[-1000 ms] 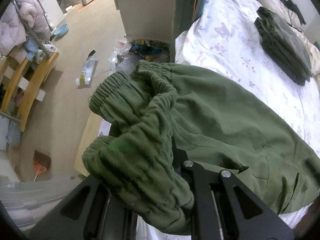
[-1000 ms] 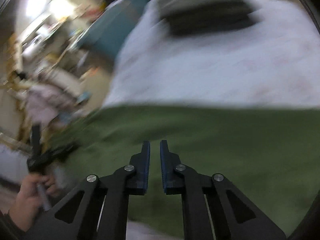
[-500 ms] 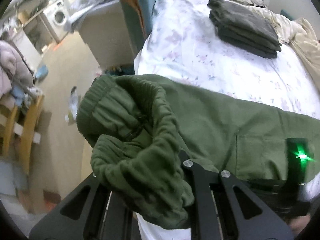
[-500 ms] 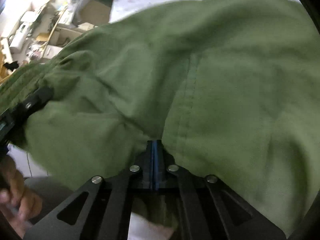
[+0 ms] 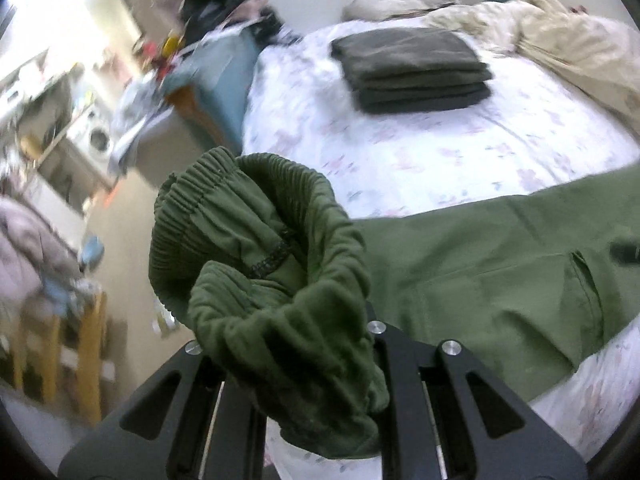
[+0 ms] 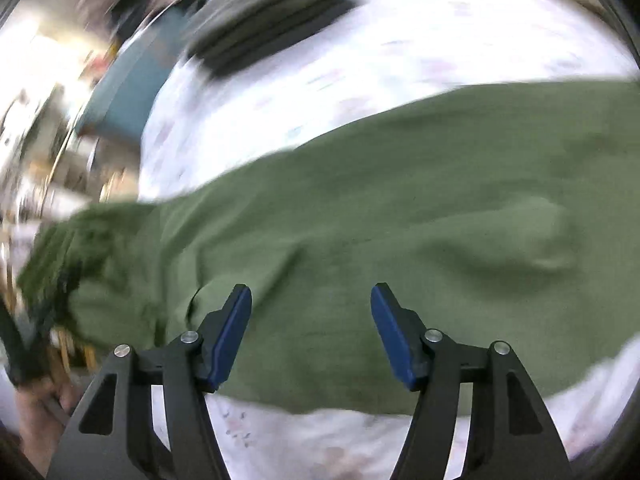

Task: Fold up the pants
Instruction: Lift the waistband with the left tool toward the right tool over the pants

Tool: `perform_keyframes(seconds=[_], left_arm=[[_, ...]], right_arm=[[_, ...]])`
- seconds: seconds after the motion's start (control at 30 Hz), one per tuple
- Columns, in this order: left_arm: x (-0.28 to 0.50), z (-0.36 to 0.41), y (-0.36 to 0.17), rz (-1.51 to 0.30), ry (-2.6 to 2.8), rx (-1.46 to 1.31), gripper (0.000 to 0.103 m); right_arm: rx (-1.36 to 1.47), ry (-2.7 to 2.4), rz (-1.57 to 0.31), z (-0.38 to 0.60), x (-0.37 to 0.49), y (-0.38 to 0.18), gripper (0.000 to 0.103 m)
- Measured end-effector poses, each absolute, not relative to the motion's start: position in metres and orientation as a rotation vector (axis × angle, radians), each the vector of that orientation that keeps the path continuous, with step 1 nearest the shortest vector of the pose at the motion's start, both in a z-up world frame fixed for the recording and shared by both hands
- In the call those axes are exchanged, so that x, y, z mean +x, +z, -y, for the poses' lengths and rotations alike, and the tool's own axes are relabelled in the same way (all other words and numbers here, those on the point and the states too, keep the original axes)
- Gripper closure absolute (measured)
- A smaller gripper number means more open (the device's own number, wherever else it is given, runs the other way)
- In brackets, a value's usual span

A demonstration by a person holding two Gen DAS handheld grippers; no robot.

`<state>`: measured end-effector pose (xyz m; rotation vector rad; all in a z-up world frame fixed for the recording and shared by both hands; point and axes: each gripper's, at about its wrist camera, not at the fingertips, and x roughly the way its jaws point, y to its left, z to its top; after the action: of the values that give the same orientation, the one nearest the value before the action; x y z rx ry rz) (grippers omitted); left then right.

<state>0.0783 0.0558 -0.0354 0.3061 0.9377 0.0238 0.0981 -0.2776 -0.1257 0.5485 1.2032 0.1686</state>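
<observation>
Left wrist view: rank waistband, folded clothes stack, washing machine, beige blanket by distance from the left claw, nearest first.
1. Waistband of the green pants, bunched in the left claw, dead centre.
2. Folded clothes stack, ahead on the bed, upper centre.
3. Beige blanket, upper right at the bed's far end, and washing machine, far left across the floor: too close to call.

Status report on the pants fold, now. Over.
Left gripper shut on green pants at the bunched waistband. Right gripper open, empty, above the fabric. Pants spread across the bed. Folded dark stack well clear.
</observation>
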Motion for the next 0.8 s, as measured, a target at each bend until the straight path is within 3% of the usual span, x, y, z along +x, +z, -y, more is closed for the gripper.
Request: perform_keyframes(seconds=[0.27,0.53,0.6,0.67,0.73,0.8], left_arm=[[0.071,0.052,-0.059,-0.915,-0.091,0.588,0.093],[0.028,0.138,-0.146,-0.972,-0.297,0.924,0.086],[0.022,0.14,-0.155,-0.97,-0.306,0.957,0.072],[0.017,0.138,-0.15,-0.981,-0.361,0.916,0.043],[0.005,0.134,-0.135,-0.956,-0.465,0.857,0.022],[-0.007,0.123,-0.109,-0.922,-0.562,0.778,0.016]], right_arm=[[0.875,0.031,-1.02,0.364,0.068,-0.104,0.038],[0.989,0.066,-1.011,0.345,0.079,-0.11,0.038],[0.989,0.086,-1.013,0.342,0.082,-0.11,0.037],[0.978,0.104,-1.012,0.339,0.084,-0.106,0.037],[0.967,0.116,-1.015,0.338,0.084,-0.105,0.037],[0.961,0.127,-1.023,0.333,0.086,-0.105,0.037]])
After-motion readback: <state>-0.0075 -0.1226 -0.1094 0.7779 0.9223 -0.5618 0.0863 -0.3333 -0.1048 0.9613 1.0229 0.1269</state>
